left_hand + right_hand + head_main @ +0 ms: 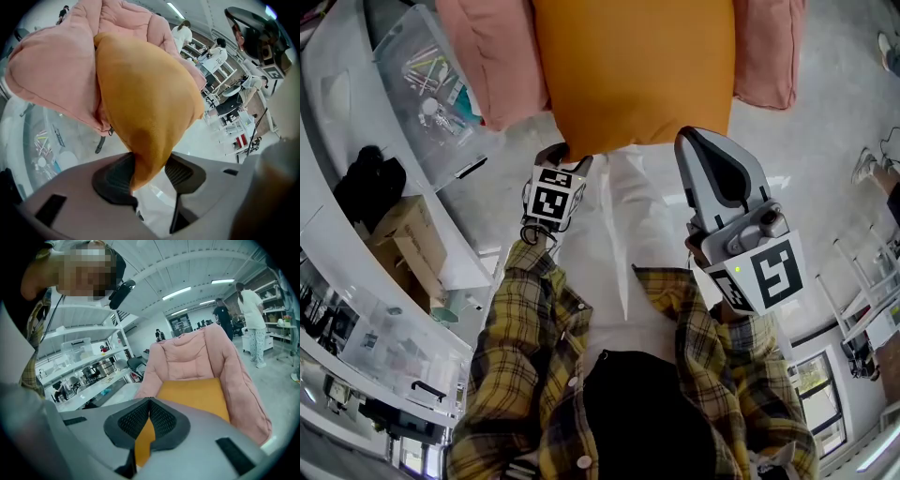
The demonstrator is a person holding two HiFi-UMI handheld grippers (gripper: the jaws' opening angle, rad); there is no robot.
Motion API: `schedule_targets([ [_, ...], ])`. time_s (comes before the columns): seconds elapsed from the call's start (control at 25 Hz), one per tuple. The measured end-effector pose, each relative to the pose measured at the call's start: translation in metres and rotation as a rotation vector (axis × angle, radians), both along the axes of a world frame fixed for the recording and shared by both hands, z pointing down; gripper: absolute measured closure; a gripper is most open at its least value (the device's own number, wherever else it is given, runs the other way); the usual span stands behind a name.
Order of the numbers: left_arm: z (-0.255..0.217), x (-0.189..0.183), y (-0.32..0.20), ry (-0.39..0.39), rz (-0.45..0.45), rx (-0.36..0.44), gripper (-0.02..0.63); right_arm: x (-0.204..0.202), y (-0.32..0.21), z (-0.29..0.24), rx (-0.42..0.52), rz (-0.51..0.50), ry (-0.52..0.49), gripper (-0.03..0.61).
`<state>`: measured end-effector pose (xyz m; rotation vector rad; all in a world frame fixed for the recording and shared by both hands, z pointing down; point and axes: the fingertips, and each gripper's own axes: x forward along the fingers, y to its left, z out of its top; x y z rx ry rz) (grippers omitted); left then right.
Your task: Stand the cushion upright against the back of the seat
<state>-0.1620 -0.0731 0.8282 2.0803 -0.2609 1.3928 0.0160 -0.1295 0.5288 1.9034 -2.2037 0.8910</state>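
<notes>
Both claws are gripping the orange cushion [633,66], left gripper [150,168] pinching its corner, right gripper [149,420] pinching its edge, cushion lying just ahead on the pink chair [197,357] seat.

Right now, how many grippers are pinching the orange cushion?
2. The left gripper pinches a near corner of the orange cushion; the right gripper pinches its near edge on the other side.

Orange cushion [633,70] on pink seat [487,56]; left gripper [567,159] at corner.
</notes>
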Motion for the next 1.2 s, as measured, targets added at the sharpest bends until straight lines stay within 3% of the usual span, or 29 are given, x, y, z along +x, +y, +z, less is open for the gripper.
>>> schedule_targets([
  [0.24,-0.006,0.008,-0.003,0.002,-0.007,0.032,0.506,-0.002,-0.001,-0.002,0.012,0.003,-0.006,0.56],
  [0.4,-0.012,0.011,-0.005,0.018,-0.026,0.023,0.538,-0.002,0.0,-0.005,0.015,0.002,-0.004,0.56],
  [0.8,-0.052,0.017,0.006,0.058,-0.045,-0.005,0.561,0.001,0.017,-0.033,0.047,0.027,0.015,0.56],
  [1.04,-0.095,0.029,0.013,0.105,-0.17,-0.087,0.571,0.014,0.035,-0.062,0.072,0.067,0.007,0.56],
  [1.2,-0.131,0.037,0.011,0.143,-0.211,-0.073,0.577,0.022,0.046,-0.085,0.097,0.091,0.011,0.56],
])
